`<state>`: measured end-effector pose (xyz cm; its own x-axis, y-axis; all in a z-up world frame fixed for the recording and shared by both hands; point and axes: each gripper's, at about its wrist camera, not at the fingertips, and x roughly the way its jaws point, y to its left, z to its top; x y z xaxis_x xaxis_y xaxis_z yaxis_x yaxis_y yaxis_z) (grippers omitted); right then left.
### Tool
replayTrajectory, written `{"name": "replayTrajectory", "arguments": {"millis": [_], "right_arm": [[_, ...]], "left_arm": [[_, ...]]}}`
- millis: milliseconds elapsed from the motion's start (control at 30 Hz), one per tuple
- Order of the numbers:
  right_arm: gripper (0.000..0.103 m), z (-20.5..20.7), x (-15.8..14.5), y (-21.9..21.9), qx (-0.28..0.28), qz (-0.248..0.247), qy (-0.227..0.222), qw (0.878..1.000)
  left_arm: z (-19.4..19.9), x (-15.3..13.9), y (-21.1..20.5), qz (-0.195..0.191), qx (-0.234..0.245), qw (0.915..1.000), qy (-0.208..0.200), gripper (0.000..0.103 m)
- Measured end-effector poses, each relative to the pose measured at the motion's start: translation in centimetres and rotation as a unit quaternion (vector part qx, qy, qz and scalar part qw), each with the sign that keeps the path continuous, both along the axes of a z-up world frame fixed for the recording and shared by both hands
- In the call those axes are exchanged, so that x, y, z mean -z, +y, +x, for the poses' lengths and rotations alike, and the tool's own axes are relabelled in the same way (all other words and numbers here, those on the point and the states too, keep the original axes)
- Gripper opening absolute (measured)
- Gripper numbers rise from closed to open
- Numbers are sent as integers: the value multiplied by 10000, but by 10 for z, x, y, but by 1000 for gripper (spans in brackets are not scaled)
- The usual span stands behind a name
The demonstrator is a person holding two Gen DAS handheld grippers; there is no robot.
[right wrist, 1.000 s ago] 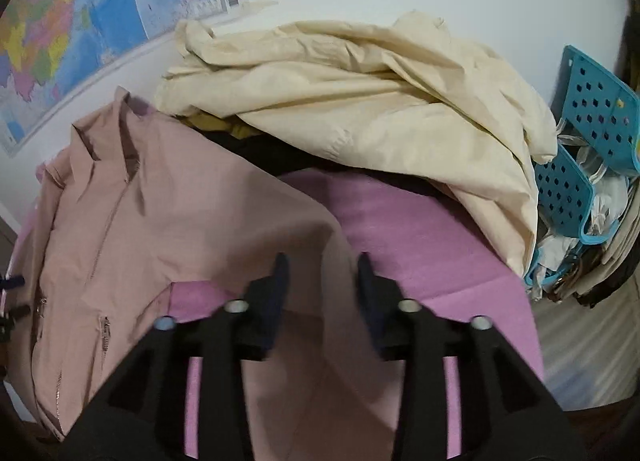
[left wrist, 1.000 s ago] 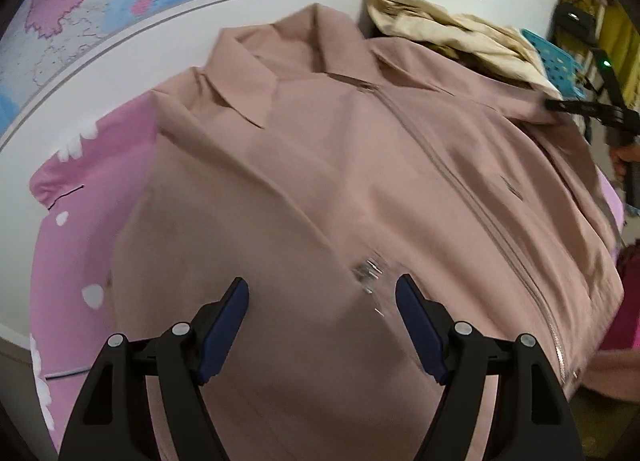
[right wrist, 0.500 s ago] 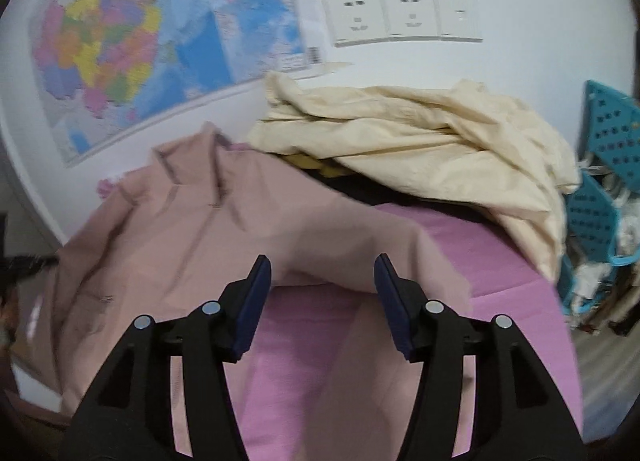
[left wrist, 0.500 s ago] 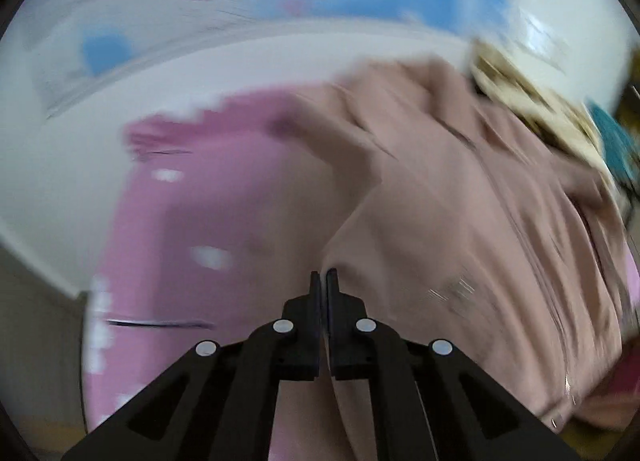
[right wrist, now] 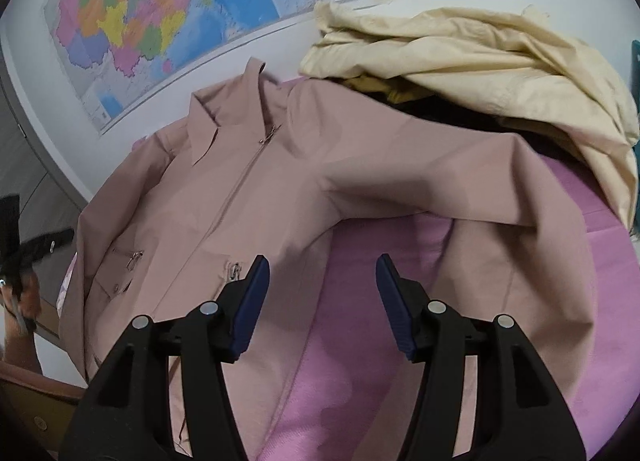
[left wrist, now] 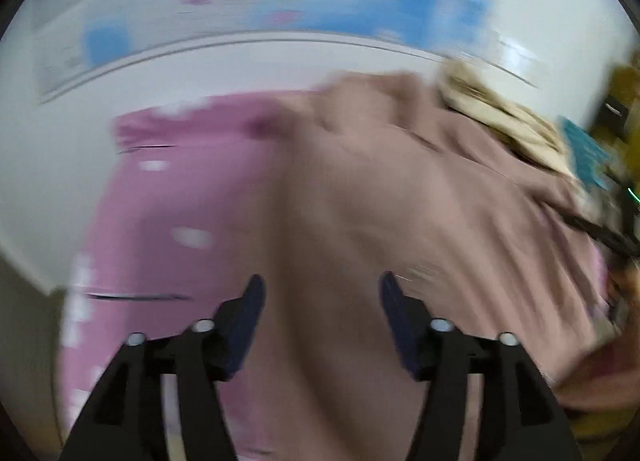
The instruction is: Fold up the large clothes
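Folding is barely starting: jacket (right wrist: 248, 197) is lying face-up, zipped, collar toward the map (right wrist: 152, 17), spread across the pink-covered counter (right wrist: 348, 301).

Left side:
- Left hand-held gripper (left wrist: 322, 301) is hovering over the jacket's left flank, near where tan cloth meets pink cover. Jaws are opening, standing wide apart; cloth is lying below them, nothing pinched as far as the view shows. View is heavily motion-blurred, so exact contact is unclear.
- Left sleeve state: cannot tell from the blur.

Middle:
- Body panel is lying mostly flat, zipper (right wrist: 236, 197) running straight, pocket zips visible. No lengthwise or crosswise fold of the body showing yet.

Right side:
- Right sleeve (right wrist: 512, 221) is bending at the elbow, upper part running out from the shoulder, lower part dropping back toward the camera, pink cover showing in the gap between sleeve and body. Judging this as a sleeve not yet laid onto the body.
- Right hand-held gripper (right wrist: 322, 293) is sitting over that gap, jaws opening, nothing between them.
- Cream garment (right wrist: 480, 61) is piling up behind the jacket, unfolded, over darker items.

Estimate: early stage. Still left: bringing both sleeves in, folding the body, then the cream garment.
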<state>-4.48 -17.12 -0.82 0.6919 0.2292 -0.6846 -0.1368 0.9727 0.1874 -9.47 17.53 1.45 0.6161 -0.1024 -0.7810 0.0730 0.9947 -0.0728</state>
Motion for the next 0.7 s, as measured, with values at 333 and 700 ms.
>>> {"name": "replayTrajectory", "arguments": {"millis": [333,700], "right_arm": [[57,-3,19,24,-414,106,110,9990],[57,-14,14,6,-247,348,-13,9991]], "left_arm": [[-17,49,-14,475,-307,9944,888,3],[-8,-62,103,1491,-2255,9626,-198,10]]}}
